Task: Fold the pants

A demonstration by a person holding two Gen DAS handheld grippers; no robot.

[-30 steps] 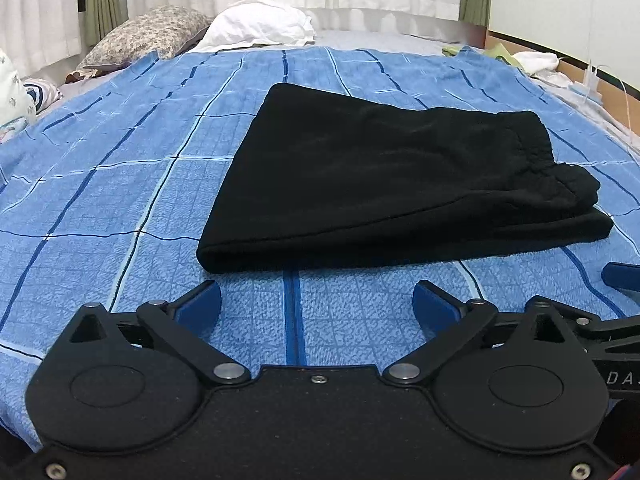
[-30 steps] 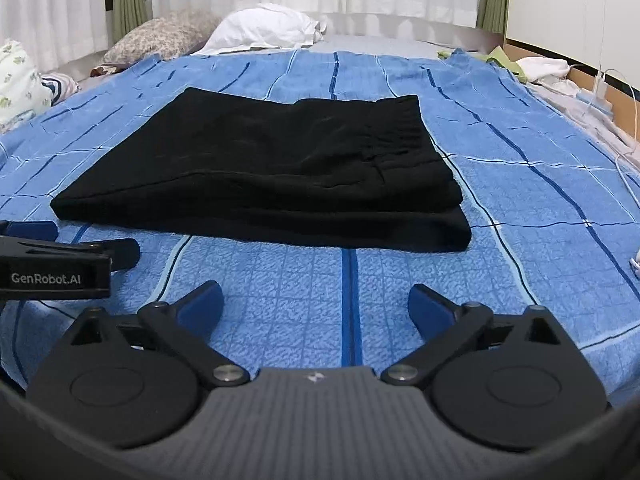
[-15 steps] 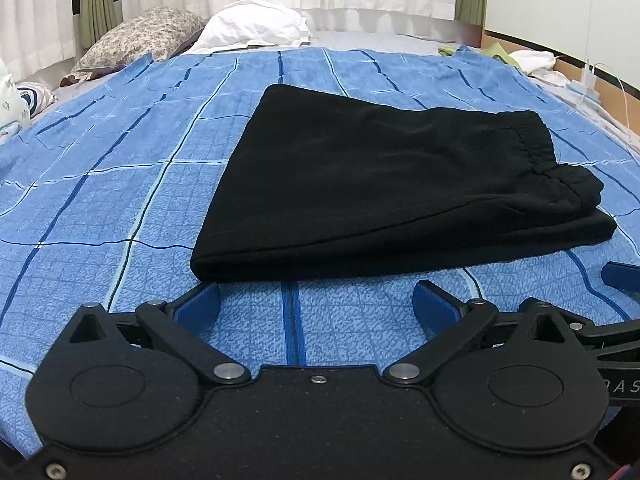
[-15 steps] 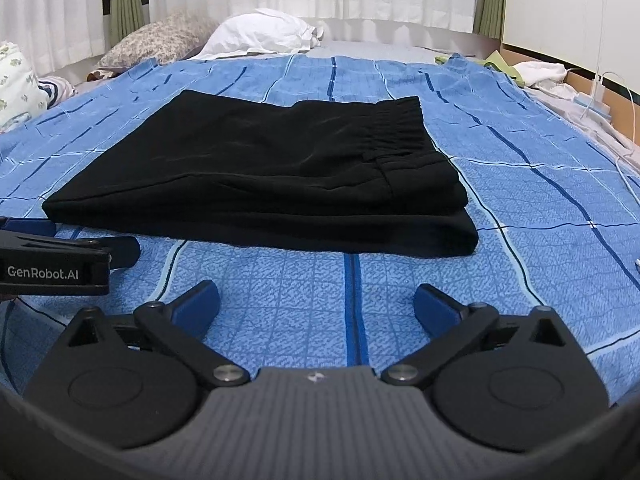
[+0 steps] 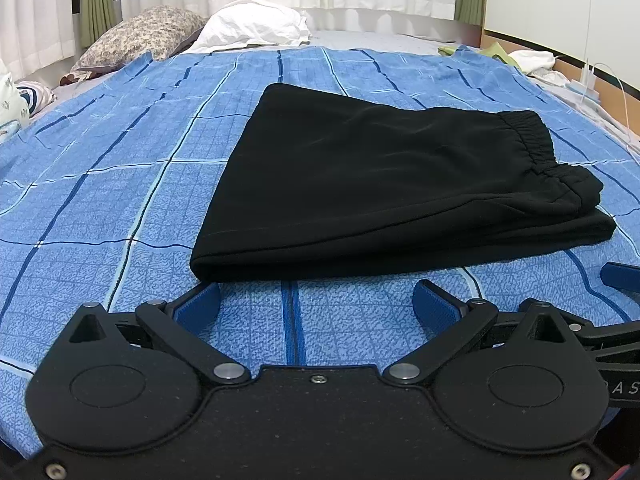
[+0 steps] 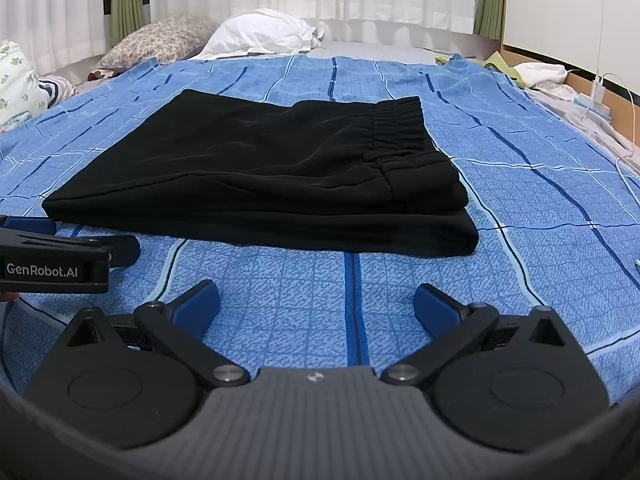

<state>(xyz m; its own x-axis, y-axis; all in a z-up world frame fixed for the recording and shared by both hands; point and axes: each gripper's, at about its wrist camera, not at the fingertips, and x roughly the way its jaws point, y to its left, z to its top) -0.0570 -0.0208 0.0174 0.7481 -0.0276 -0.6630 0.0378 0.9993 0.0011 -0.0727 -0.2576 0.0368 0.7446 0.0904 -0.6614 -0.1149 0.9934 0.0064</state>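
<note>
The pants (image 5: 384,188) lay folded in a neat stack mid-bed (image 5: 100,208). Left gripper (image 5: 316,304) and right gripper (image 6: 316,304) both gaped wide, empty; little looked left.

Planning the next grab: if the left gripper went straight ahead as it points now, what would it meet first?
Probably the near folded edge of the black folded pants, just ahead of the open left gripper; only blue checked bedsheet lies between.
</note>
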